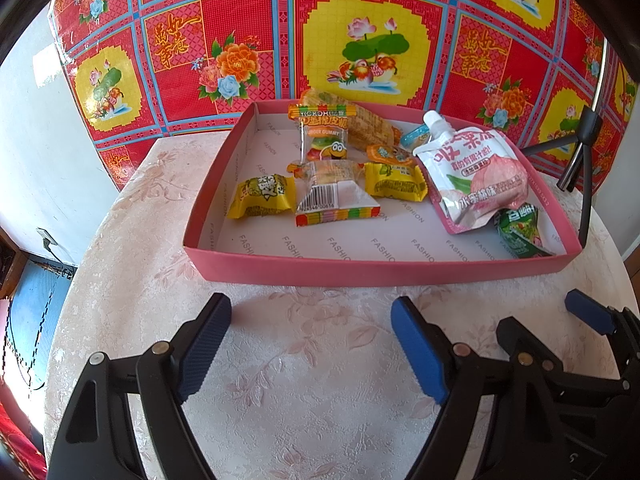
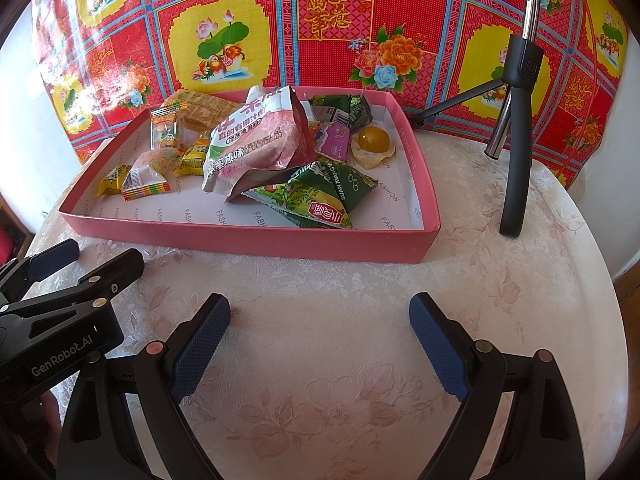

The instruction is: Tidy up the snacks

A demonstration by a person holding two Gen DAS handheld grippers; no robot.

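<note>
A pink box lid (image 1: 360,270) (image 2: 248,242) lies on the table and holds several snacks. A pink jelly drink pouch (image 1: 476,176) (image 2: 256,146) leans on green packets (image 1: 520,232) (image 2: 320,196). Yellow packets (image 1: 262,196) (image 2: 114,180), burger gummy packs (image 1: 326,136) (image 2: 164,128), a wafer pack (image 1: 370,122) and a jelly cup (image 2: 374,140) lie around it. My left gripper (image 1: 312,344) is open and empty over the tablecloth in front of the box. My right gripper (image 2: 320,344) is open and empty beside it, to the right.
The round table (image 1: 132,280) (image 2: 520,320) has a pale floral cloth. A black tripod (image 1: 584,168) (image 2: 516,128) stands right of the box. A red and yellow patterned sheet (image 1: 360,20) backs the table. The right gripper shows in the left wrist view (image 1: 592,316).
</note>
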